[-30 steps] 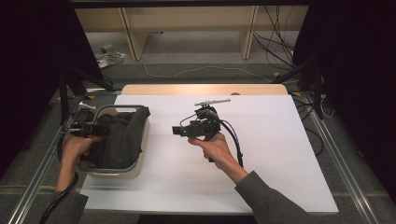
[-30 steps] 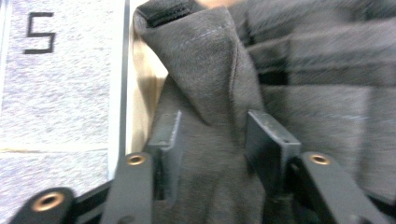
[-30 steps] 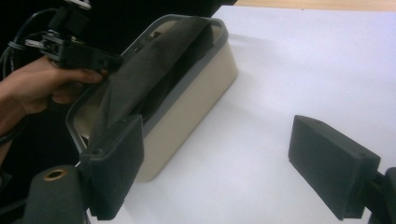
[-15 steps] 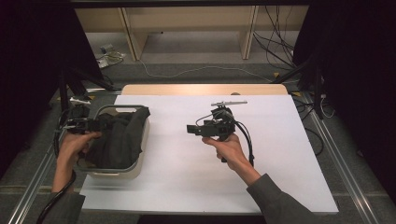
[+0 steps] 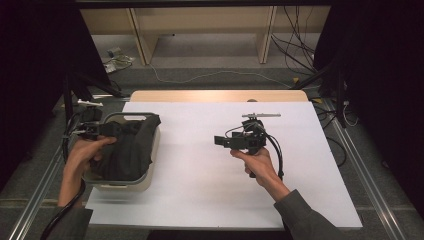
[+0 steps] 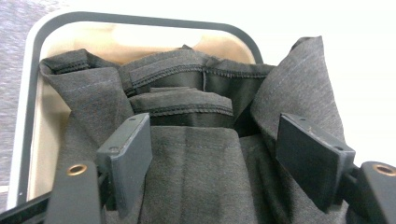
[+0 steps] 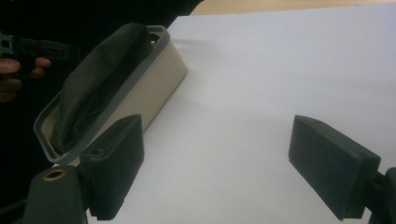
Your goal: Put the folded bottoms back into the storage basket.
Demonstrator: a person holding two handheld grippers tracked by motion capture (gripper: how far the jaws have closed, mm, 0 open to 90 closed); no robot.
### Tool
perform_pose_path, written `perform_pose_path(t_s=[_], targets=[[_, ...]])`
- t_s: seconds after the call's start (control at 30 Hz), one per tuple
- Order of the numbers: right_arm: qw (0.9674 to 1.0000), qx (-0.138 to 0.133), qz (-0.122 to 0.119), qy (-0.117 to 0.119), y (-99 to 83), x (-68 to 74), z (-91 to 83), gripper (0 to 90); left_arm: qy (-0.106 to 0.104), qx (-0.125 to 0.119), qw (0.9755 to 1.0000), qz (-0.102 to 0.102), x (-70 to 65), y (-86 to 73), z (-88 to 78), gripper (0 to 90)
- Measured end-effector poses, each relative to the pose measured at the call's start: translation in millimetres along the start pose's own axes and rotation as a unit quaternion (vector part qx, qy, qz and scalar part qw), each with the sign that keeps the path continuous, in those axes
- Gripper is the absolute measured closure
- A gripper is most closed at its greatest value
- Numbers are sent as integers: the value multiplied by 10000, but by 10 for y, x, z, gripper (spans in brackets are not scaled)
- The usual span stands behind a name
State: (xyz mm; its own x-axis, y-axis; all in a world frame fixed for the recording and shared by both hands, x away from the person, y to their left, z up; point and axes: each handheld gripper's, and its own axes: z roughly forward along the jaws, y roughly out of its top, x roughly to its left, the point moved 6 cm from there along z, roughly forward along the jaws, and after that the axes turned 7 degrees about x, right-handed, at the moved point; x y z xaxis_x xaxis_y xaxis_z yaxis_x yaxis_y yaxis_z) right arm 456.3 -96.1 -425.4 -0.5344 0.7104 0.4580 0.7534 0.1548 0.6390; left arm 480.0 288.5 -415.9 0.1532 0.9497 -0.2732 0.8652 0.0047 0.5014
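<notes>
A dark grey garment point(image 5: 131, 148) lies bundled inside the beige bin point(image 5: 148, 172) at the table's left edge, one fold draped over the bin's right rim; it looks stowed but not tucked in. The left gripper point(image 6: 219, 161) hovers over the bin, jaws apart astride the cloth, gripping nothing. Well right of the bin, the right gripper point(image 5: 226, 141) is held level above the white tabletop point(image 5: 200, 200), jaws apart, empty, pointing toward the bin.
</notes>
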Motion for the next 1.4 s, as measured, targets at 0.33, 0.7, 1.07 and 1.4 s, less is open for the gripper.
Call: perform_pose_path(t_s=[0.33,0.7,1.07,1.4], targets=[[10000,30,40,-53,-51,-71,-28,191,-178,79,9997,157,-211,13,50,262],[9998,36,26,-204,-81,-151,-41,188,-224,166,9985,464,-423,5,137,274],[9997,-6,47,-237,-100,-185,-89,188,-168,473,9956,797,-473,-97,326,740],[9996,-17,59,-282,-96,-212,-116,188,222,829,9935,748,-379,-208,620,838]])
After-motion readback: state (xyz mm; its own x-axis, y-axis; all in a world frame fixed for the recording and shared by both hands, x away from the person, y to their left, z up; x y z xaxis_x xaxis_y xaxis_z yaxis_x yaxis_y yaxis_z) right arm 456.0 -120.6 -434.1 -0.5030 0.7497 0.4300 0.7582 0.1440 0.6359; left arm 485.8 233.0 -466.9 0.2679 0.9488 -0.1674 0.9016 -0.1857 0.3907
